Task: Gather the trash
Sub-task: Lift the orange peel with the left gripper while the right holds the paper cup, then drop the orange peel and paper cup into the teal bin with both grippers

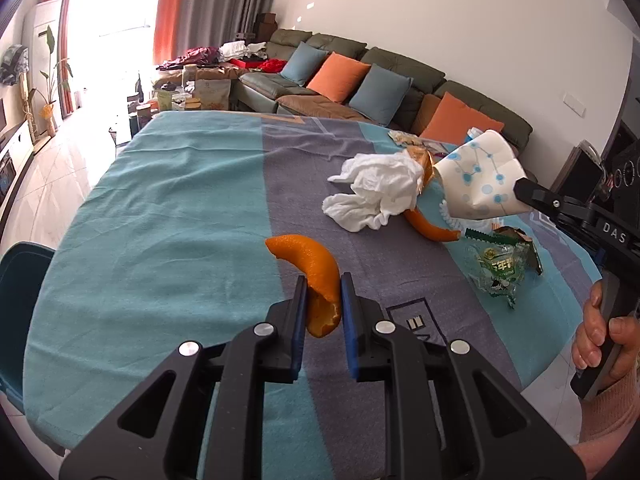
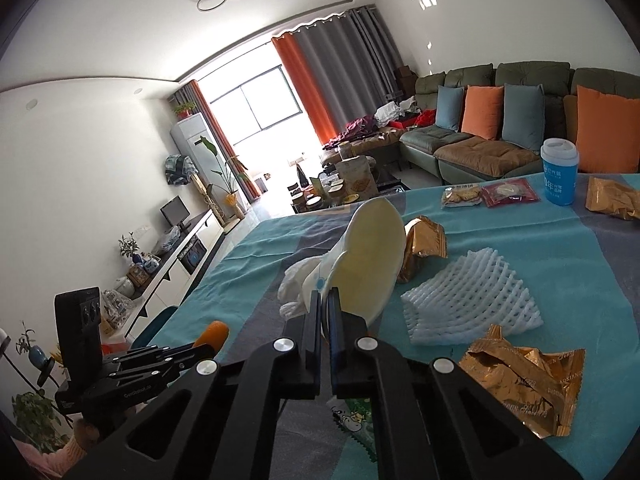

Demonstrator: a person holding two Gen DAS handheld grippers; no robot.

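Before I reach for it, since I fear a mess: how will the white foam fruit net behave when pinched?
The white foam fruit net probably weighs very little, being open mesh. It looks soft and likely squashes flat between the pads. Lying loose on the tablecloth, it may slide rather than roll if nudged.

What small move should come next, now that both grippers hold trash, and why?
Probably carry both pieces off the table to a bin, which is not in view. The left gripper is shut on an orange peel, the right gripper on a squashed paper cup, both held above the tablecloth.
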